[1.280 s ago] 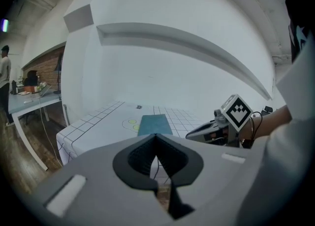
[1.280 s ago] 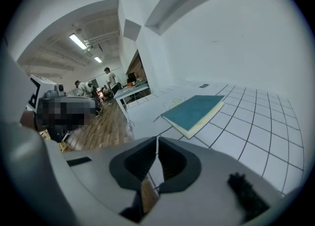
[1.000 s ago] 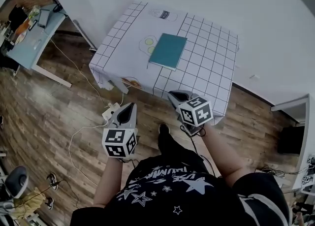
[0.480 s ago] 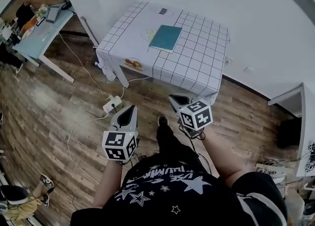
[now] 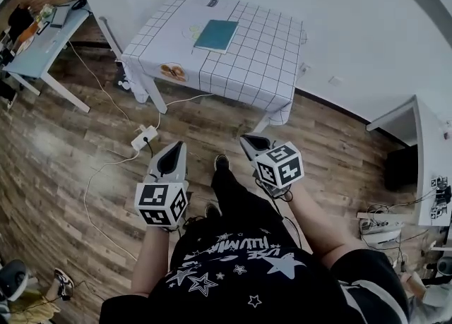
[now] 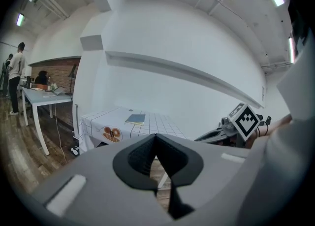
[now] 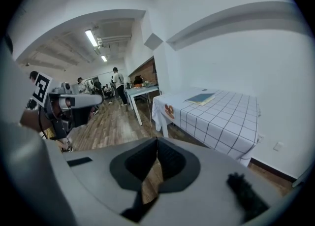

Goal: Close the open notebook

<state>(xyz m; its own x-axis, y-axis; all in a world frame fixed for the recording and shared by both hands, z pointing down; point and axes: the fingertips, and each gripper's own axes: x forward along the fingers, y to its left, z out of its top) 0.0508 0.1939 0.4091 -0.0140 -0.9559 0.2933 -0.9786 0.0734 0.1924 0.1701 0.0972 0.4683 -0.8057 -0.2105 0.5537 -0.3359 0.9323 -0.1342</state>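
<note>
A teal notebook lies closed and flat on the white checked tablecloth of the table, far ahead of me. It also shows small in the left gripper view and the right gripper view. My left gripper hangs over the wooden floor, well short of the table, jaws shut with nothing in them. My right gripper is beside it, equally far from the table. Its jaws are closing to a meeting point and hold nothing.
A power strip with trailing cables lies on the floor left of the grippers. A light blue desk stands at the far left, a white cabinet at the right. Several people stand far off by a table.
Both grippers have drawn back from the table together with the person. The table and notebook now sit farther away and higher in the head view. The notebook has not moved on the table.
</note>
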